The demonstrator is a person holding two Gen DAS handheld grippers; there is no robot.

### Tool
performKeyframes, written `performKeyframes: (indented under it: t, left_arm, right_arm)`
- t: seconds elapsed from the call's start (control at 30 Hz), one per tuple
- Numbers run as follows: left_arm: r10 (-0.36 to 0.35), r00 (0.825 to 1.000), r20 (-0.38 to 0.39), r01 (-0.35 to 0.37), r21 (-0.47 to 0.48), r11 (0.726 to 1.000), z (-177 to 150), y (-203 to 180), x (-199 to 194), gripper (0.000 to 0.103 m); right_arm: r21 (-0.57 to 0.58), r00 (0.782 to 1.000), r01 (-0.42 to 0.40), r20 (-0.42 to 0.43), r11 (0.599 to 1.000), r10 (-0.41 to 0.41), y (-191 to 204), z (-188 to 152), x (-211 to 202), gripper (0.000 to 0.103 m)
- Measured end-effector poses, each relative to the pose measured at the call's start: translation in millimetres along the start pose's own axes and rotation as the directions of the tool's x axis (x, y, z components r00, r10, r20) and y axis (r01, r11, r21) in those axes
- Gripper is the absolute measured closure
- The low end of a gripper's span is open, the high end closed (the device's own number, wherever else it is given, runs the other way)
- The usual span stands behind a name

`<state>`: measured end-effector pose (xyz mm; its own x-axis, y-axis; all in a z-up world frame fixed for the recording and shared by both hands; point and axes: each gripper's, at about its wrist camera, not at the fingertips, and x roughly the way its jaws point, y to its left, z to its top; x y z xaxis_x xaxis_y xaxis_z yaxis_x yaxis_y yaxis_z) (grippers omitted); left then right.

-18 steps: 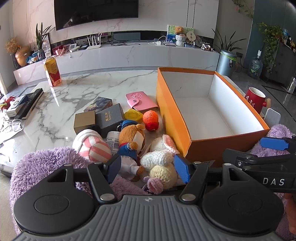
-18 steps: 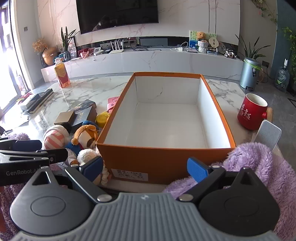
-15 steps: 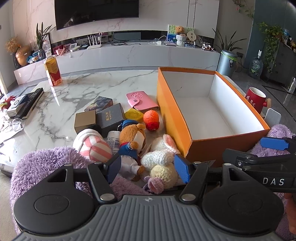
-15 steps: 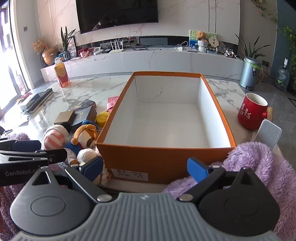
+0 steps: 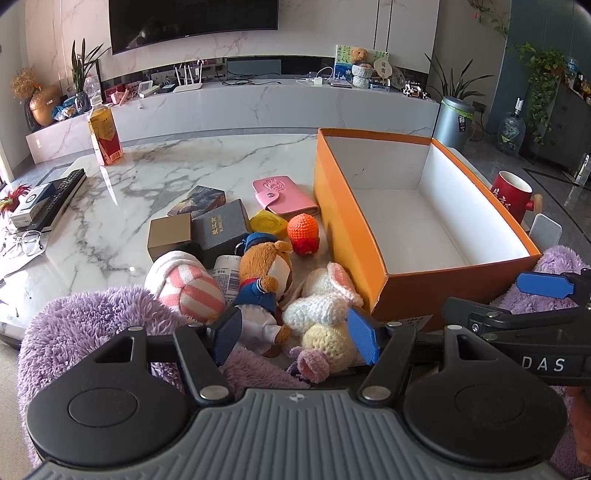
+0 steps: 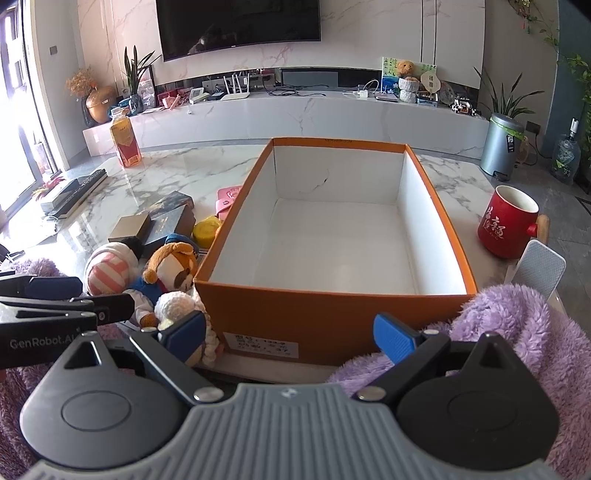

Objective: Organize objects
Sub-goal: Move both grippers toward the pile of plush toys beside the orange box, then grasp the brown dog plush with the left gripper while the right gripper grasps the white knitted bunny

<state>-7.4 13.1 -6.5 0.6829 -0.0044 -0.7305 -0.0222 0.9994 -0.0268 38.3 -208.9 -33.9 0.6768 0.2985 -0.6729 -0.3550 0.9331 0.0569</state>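
Zero items are in the orange box [image 6: 332, 325]: it sits empty. Plush toys [image 5: 266, 280], small boxes [image 5: 221, 230] and a pink wallet [image 5: 282, 195] all lie left of the box. Left gripper [image 5: 295, 334] and right gripper [image 6: 291, 334] are both spread, pinching nothing.

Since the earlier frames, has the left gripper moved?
No. In the left wrist view the left gripper frames the white crochet toy and orange box just as before.

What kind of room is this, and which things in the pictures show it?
Most likely a home living room. A large dark television hangs on the marble wall above a long low media console. Soft toys and an orange box sit on a marble table, and houseplants stand around.
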Motion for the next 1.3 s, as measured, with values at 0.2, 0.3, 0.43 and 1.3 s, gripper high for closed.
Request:
performKeyframes:
  t: [0.2, 0.3, 0.43, 1.3]
  left_arm:
    - [-0.015, 0.999, -0.049, 0.015, -0.005, 1.0, 1, 11, 5, 0.028]
    - [-0.028, 0.997, -0.078, 0.026, -0.019, 0.999, 1, 20, 7, 0.034]
    - [-0.047, 0.994, -0.095, 0.043, -0.038, 0.998, 2, 31, 8, 0.041]
    - [-0.066, 0.976, -0.209, 0.091, 0.112, 0.989, 32, 46, 62, 0.049]
  right_arm:
    - [0.002, 0.999, -0.046, -0.021, 0.999, 0.047, 4, 1, 3, 0.016]
    - [0.012, 0.994, -0.099, -0.052, 0.995, 0.099, 8, 1, 9, 0.03]
    - [0.025, 0.979, -0.177, -0.094, 0.984, 0.178, 15, 0, 18, 0.045]
    - [0.295, 0.905, -0.19, -0.317, 0.936, 0.284, 39, 3, 122, 0.037]
